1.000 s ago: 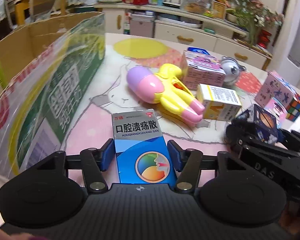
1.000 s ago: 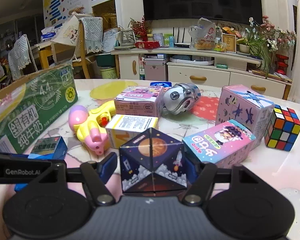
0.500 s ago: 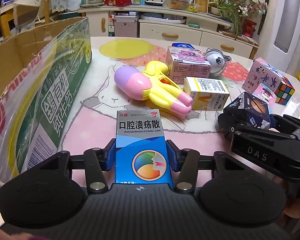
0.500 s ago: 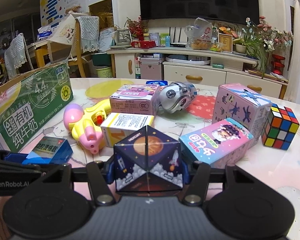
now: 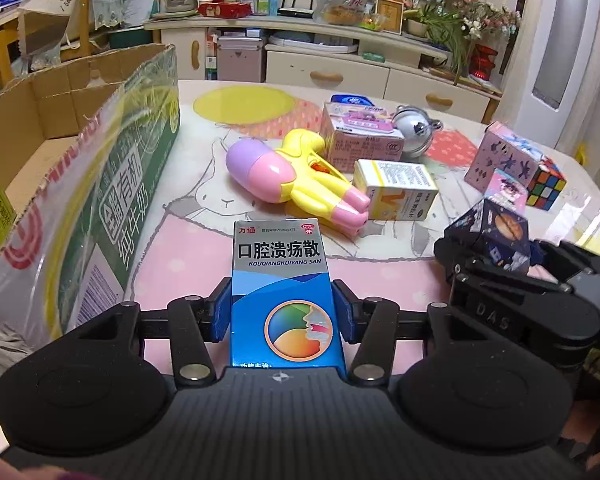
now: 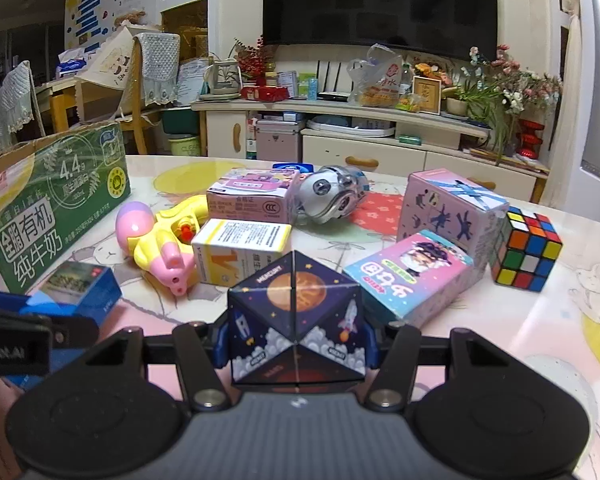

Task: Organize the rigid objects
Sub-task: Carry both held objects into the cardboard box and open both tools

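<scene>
Left wrist view. The left gripper (image 5: pixel 282 314) is clamped on a blue medicine box (image 5: pixel 284 292); both blue pads press its long sides and the box stands upright between them. At nine o'clock the green milk carton box (image 5: pixel 112 184) lies open-topped against the table edge; a green-and-white pack shows inside at its near left corner, and the rest of the visible interior looks bare. On the table (image 5: pixel 196 248), from twelve to two o'clock, lie a yellow-and-pink toy water gun (image 5: pixel 296 180), a yellow-and-white medicine box (image 5: pixel 396 190), a pink carton (image 5: pixel 360 144), a silver round toy (image 5: pixel 416 132), a patterned pink cube box (image 5: pixel 500 156) and a Rubik's cube (image 5: pixel 546 186). At three o'clock the right gripper (image 5: pixel 504 256) holds the dark planet-print cube (image 5: pixel 500 236).

Right wrist view. The right gripper (image 6: pixel 296 340) is closed on the planet-print cube (image 6: pixel 296 320), pads tight to both flanks. A pink-and-blue cartoon box (image 6: pixel 412 276) sits at one o'clock, just beside the patterned cube box (image 6: pixel 452 208). The Rubik's cube (image 6: pixel 526 250) stands at two o'clock. The left gripper (image 6: pixel 32 336) with its blue box (image 6: pixel 80 284) is at nine o'clock.

Assessment. Two items are gripped but neither is stowed. If the carton is the intended destination, the task is at an early stage: seven or more loose items remain on the table. The blue box is nearest the carton and looks the likelier to go in first.
</scene>
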Demonstrator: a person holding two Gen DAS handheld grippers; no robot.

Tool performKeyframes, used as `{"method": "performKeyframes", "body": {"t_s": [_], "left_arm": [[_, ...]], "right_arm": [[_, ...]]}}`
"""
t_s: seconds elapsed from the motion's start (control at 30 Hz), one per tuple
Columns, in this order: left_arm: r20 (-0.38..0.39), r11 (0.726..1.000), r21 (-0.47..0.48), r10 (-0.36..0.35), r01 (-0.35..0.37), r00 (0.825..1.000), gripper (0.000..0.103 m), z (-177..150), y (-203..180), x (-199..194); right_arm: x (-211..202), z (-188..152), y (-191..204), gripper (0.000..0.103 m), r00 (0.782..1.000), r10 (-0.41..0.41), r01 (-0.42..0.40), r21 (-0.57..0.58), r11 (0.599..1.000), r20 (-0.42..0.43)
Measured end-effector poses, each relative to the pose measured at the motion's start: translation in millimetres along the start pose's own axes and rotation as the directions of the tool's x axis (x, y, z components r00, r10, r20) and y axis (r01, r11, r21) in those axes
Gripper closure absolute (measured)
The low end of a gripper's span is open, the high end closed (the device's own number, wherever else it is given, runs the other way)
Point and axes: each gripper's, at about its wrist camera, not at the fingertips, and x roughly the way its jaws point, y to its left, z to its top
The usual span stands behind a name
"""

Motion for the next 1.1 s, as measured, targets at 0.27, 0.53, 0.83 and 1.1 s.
{"method": "performKeyframes", "body": {"t_s": [0.27,0.53,0.83,1.1], "left_arm": [[0.031,0.999,0.015,-0.051,0.05,0.998,0.04,2.5,2.6,-13.0],[0.082,0.994,0.052,-0.099,0.095,0.992,0.04,7.7,1.9,-26.6],[0.136,0.987,0.078,-0.149,0.14,0.979,0.04,14.9,2.7,-40.4],[0.207,0.985,0.053,-0.171,0.163,0.963,0.04,23.8,15.0,-54.4]], "right_arm": [[-11.5,-7.1,8.3,0.046,0.998,-0.054,0.054,-0.007,0.999,0.013],[-21.3,-14.3,13.0,0.046,0.998,-0.063,0.064,0.051,0.997,-0.017],[-43.7,-3.7,18.5,0.046,0.998,-0.065,0.065,0.104,0.992,-0.003],[-61.4,16.2,41.8,0.046,0.998,-0.048,0.046,0.069,0.997,0.027]]}}
